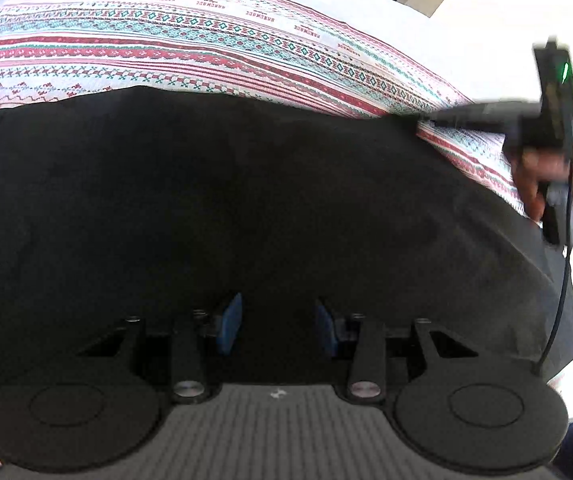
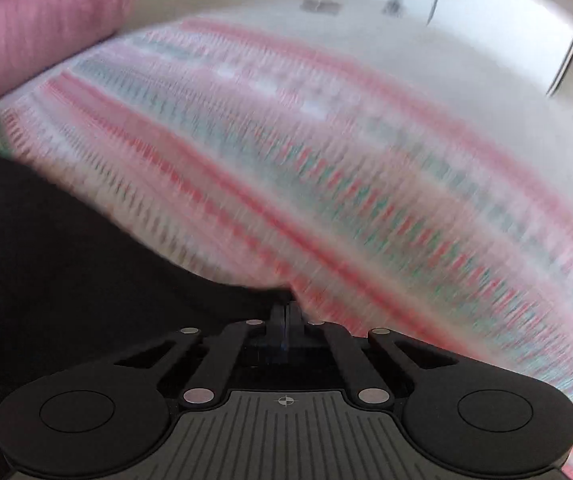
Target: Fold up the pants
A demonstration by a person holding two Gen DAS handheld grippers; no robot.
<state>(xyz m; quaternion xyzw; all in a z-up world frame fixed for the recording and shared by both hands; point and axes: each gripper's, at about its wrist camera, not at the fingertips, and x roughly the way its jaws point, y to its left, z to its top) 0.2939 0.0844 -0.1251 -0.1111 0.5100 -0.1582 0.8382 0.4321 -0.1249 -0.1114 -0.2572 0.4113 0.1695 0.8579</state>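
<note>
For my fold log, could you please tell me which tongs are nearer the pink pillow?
Right. The right tongs pinch the pants edge below the pillow; the left tongs hover open over pants, pillow barely in view.

Right gripper: jaws closed on the edge of black pants. Beneath: striped red, green and white bedcover, blurred. Upper left: pink pillow.
</note>
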